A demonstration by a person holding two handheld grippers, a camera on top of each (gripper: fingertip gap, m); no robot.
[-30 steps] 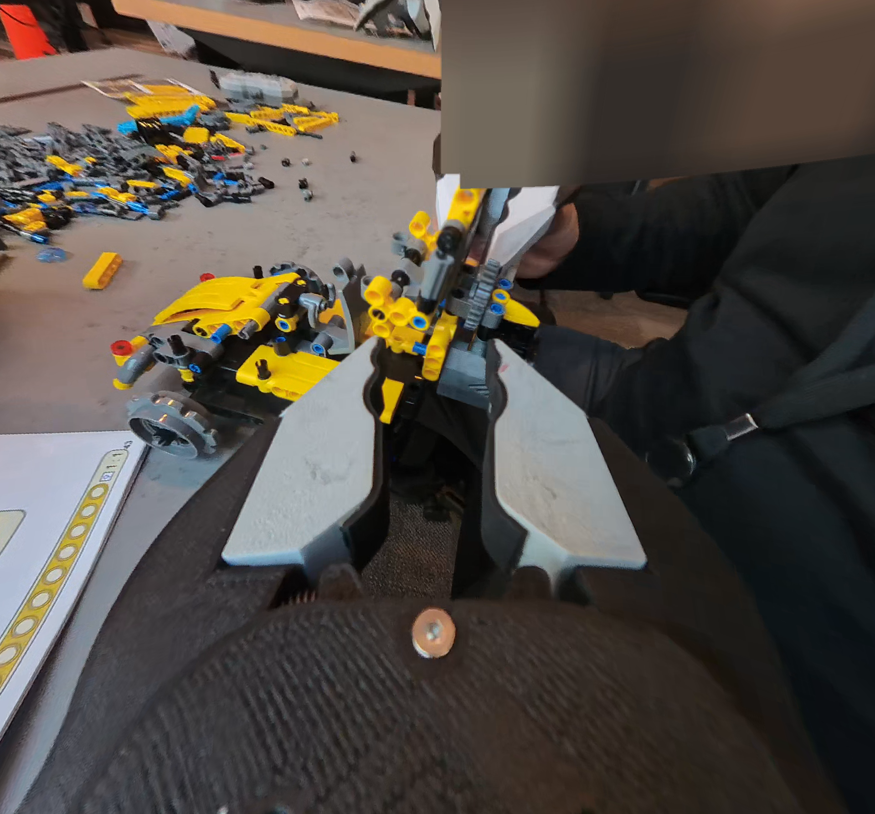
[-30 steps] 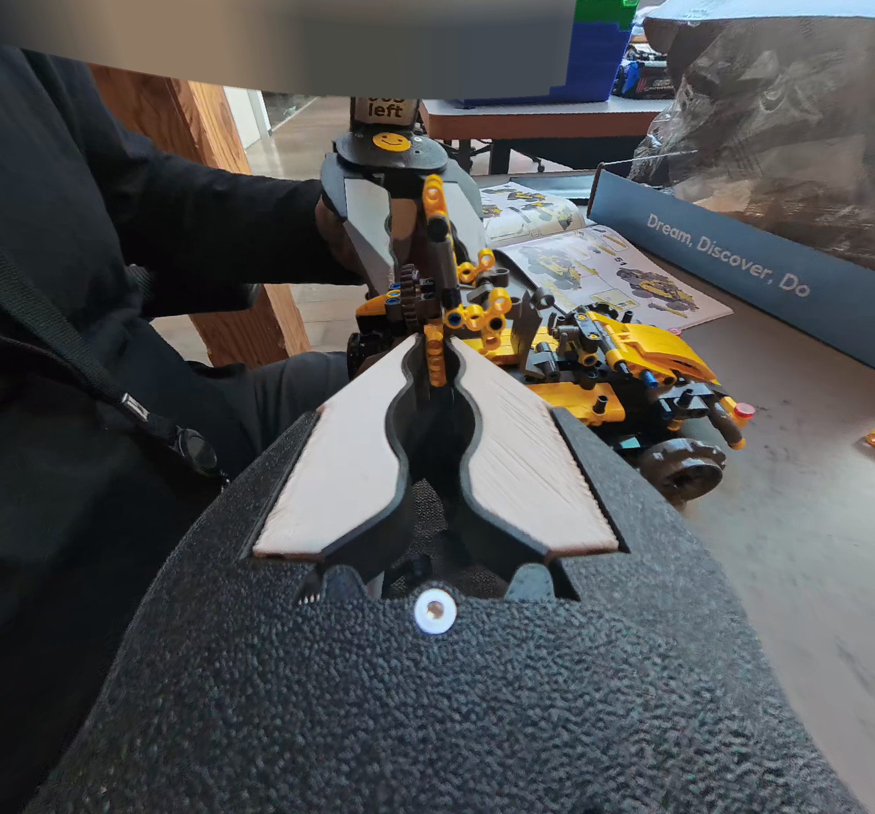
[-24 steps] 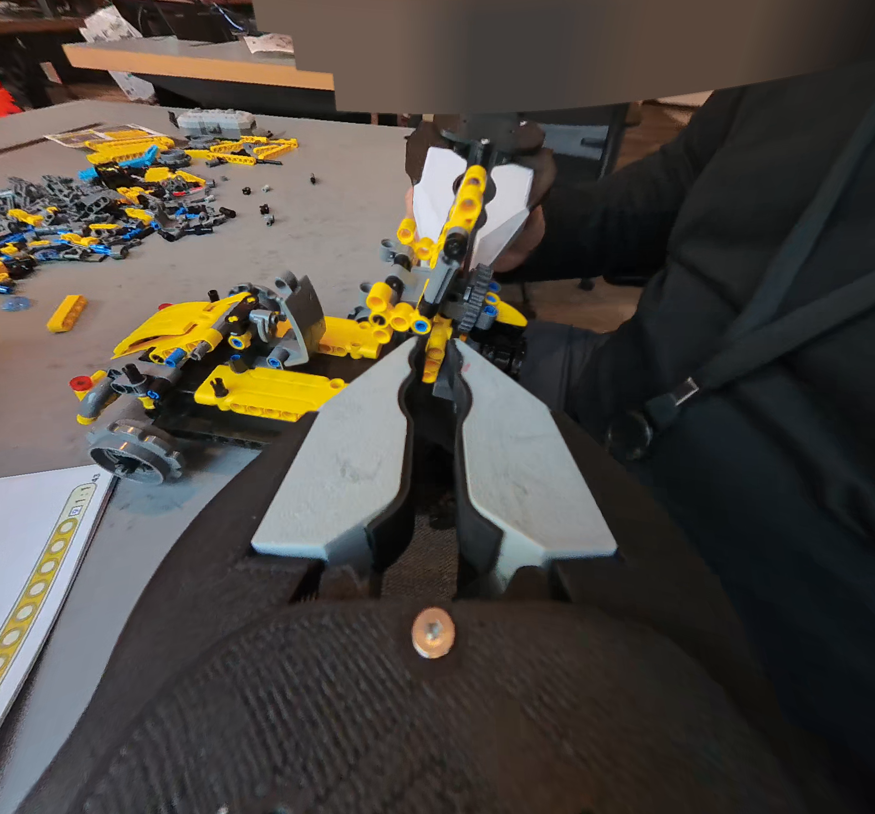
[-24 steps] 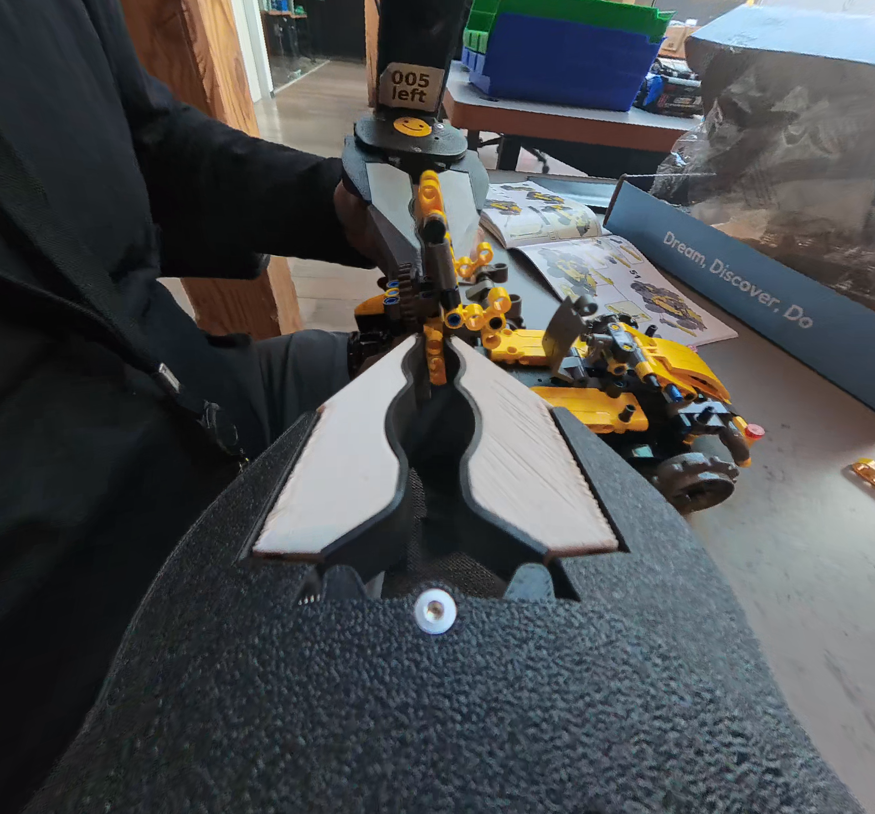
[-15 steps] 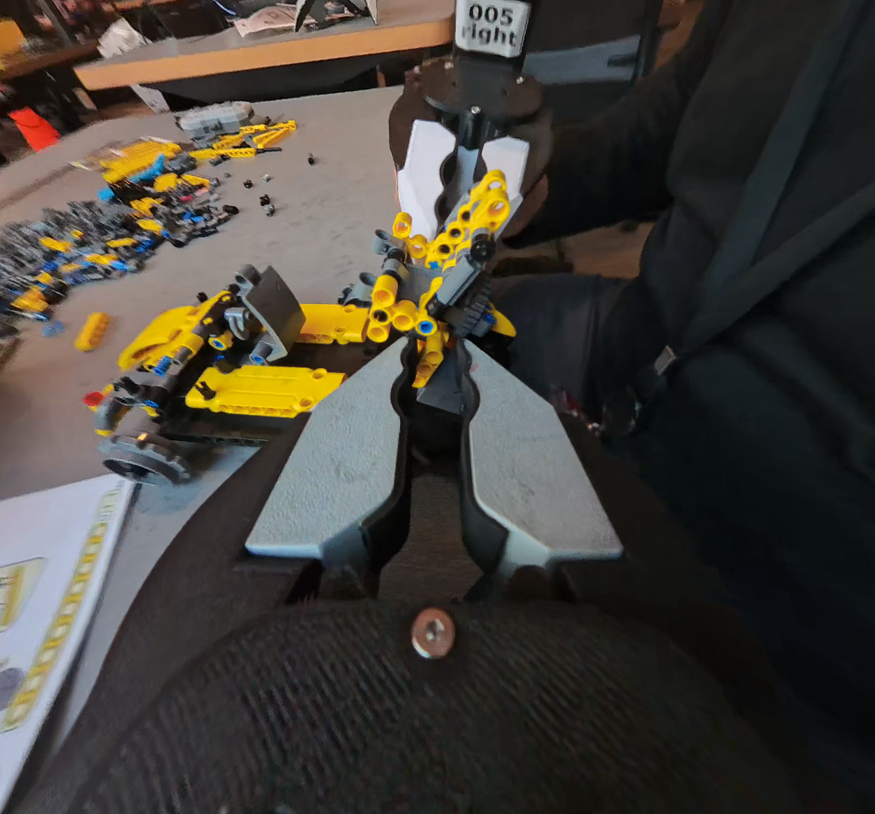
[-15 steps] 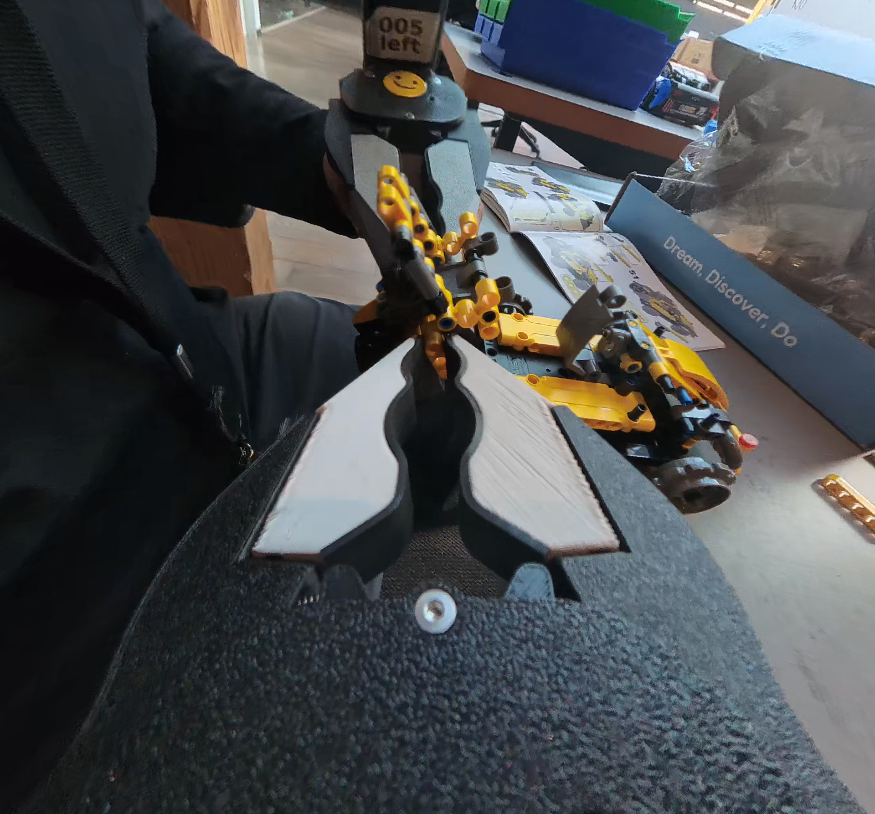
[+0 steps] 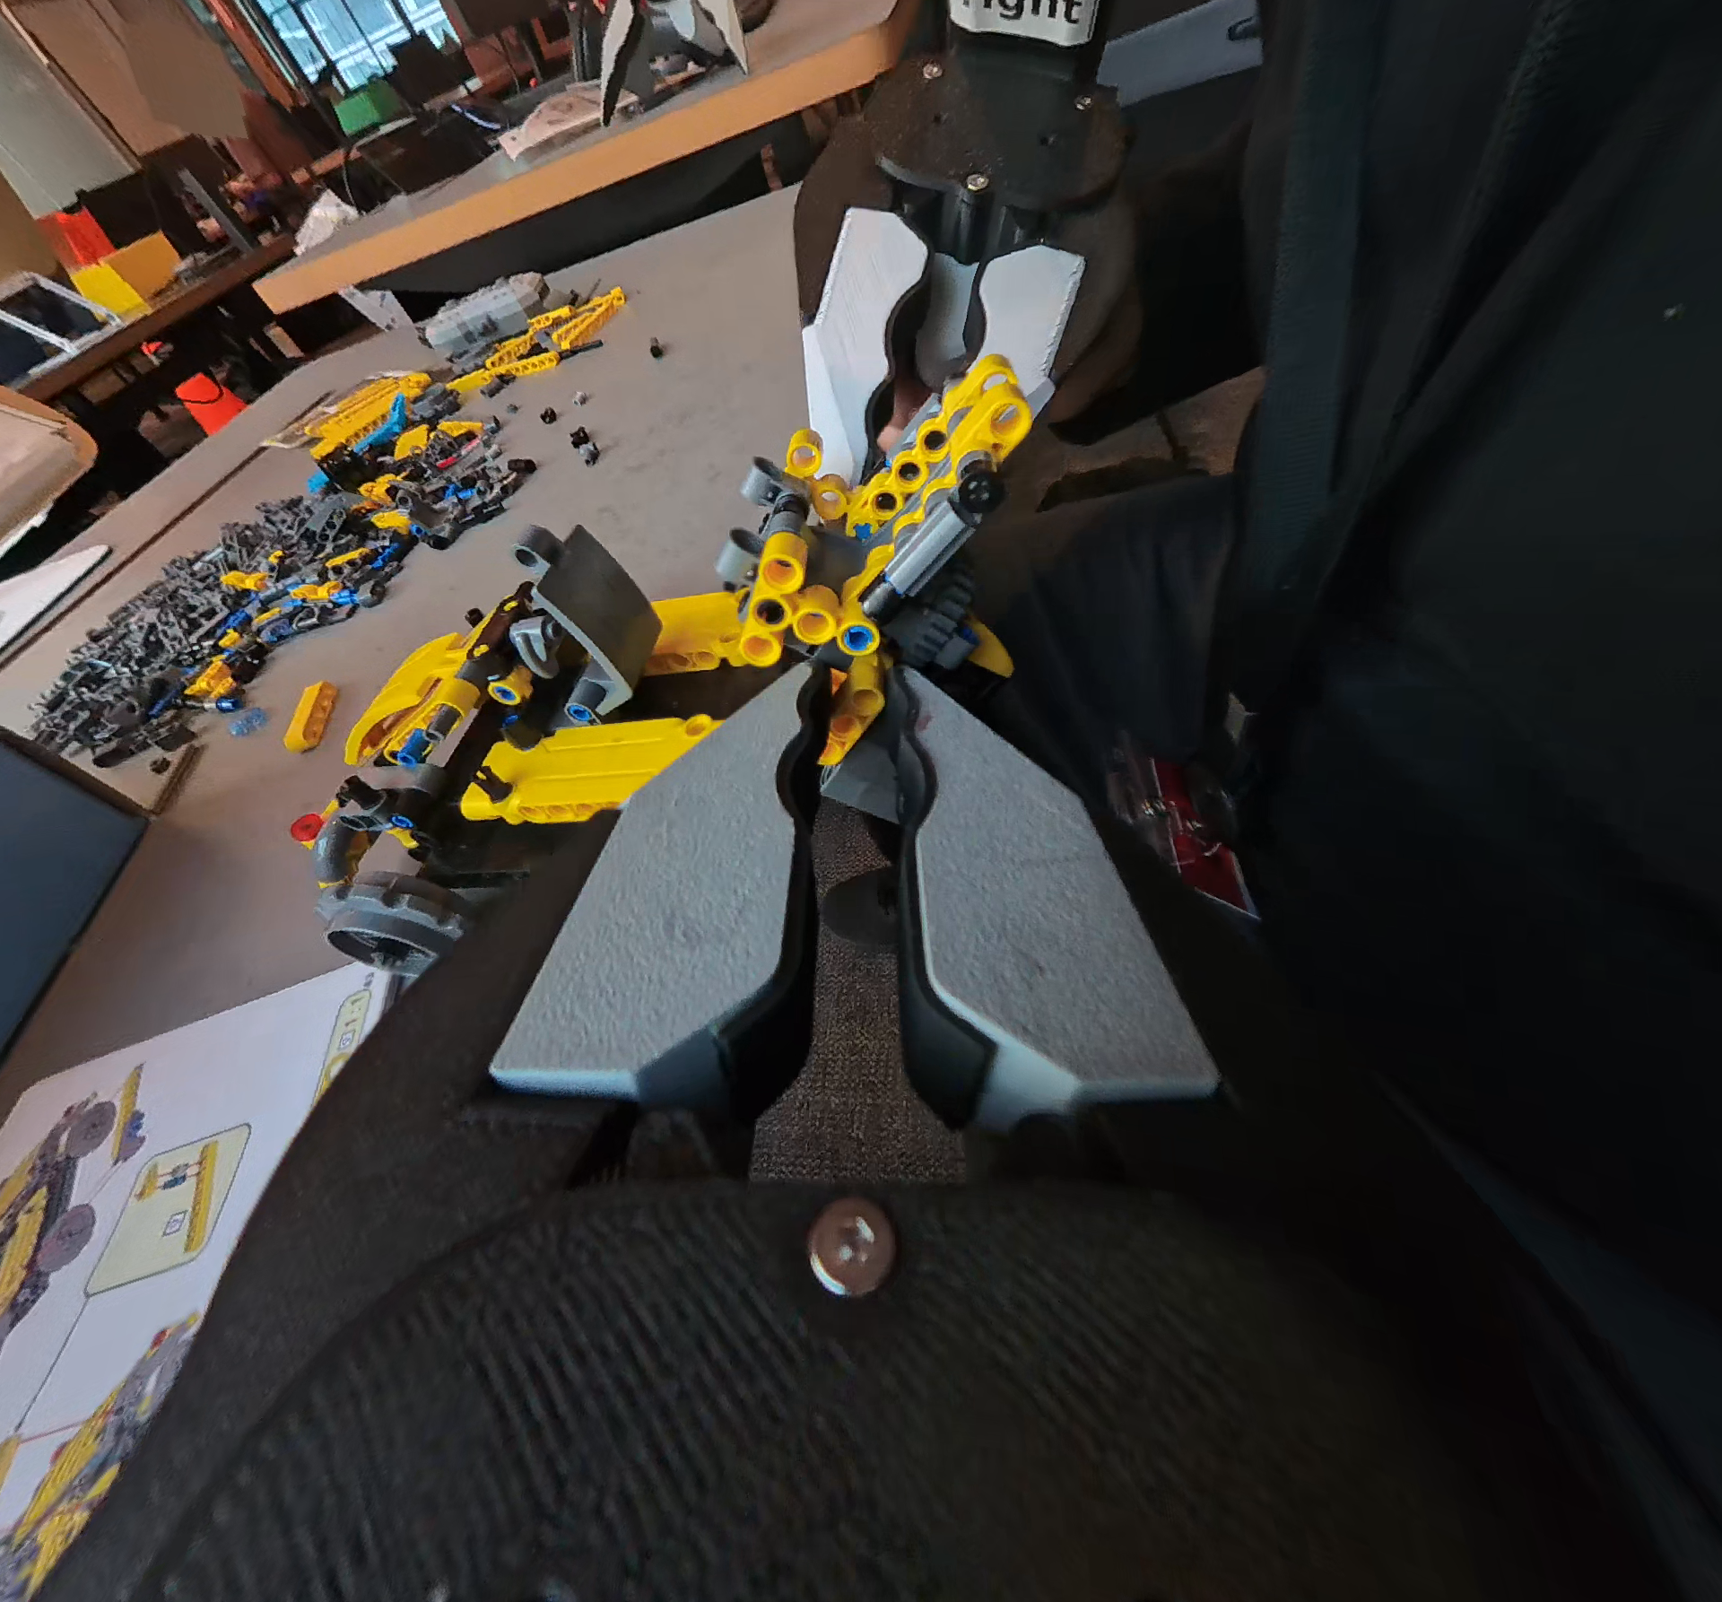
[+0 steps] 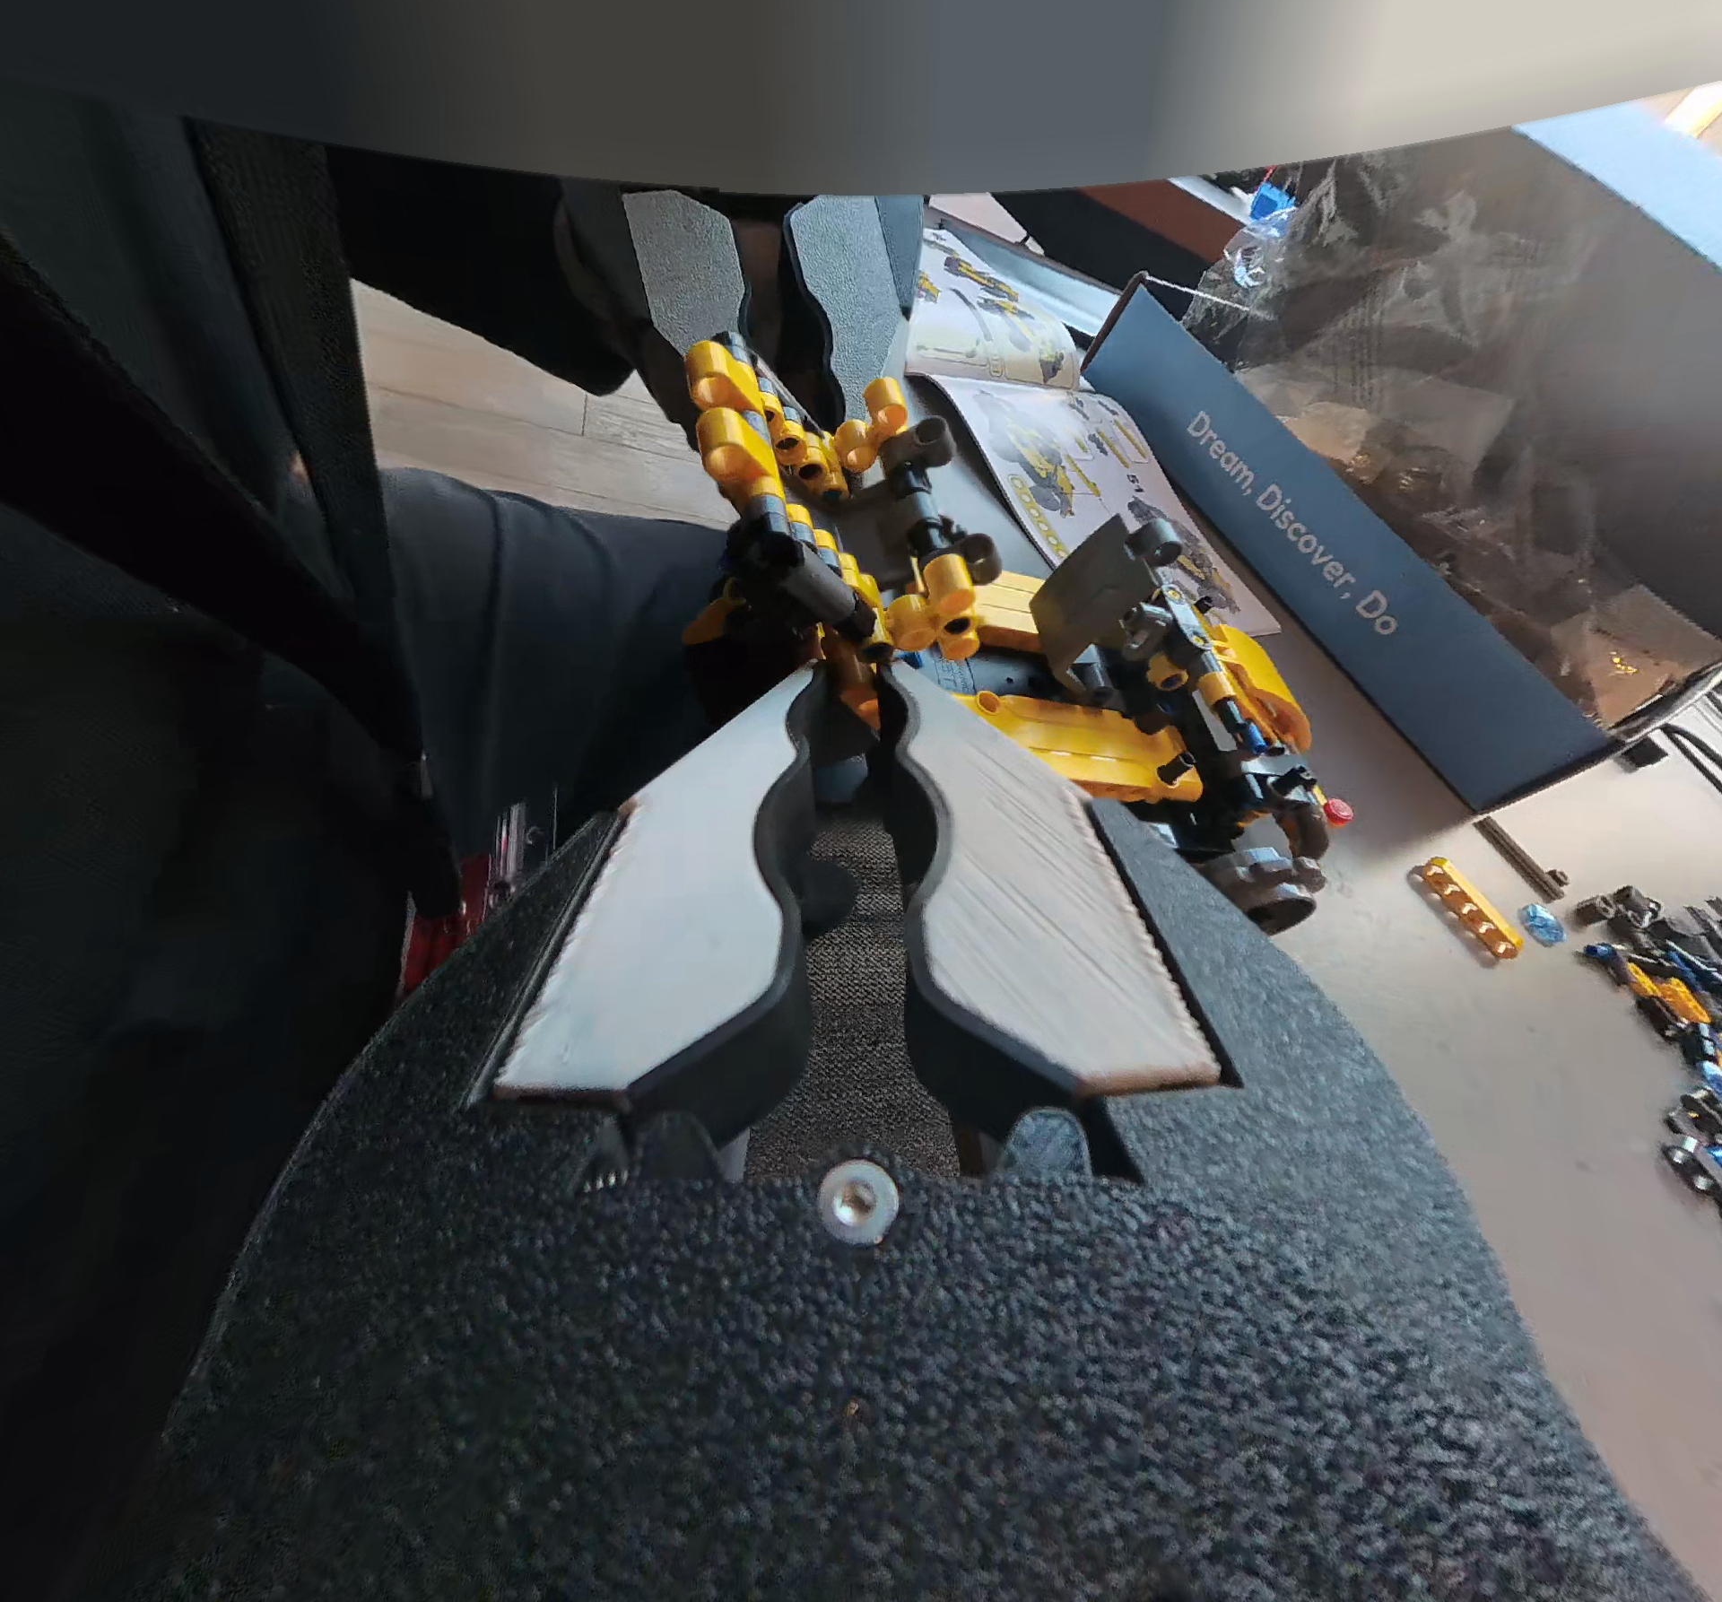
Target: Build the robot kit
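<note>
Left gripper [image 7: 853,700] clamped on yellow brick model [image 7: 578,719] | right gripper [image 8: 853,691] opposite, pinching model's yellow beam [image 8: 843,672]

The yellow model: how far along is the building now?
Done: the model has its frame, yellow panels and a wheel fitted, and it rests on the table. In hand: the left gripper and the right gripper are both shut on its rear beams. Left: many loose parts lie unused, and the manual is open.

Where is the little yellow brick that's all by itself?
The loose yellow brick lies on the grey table, left of the yellow toy vehicle, beside the pile of loose pieces.
</note>
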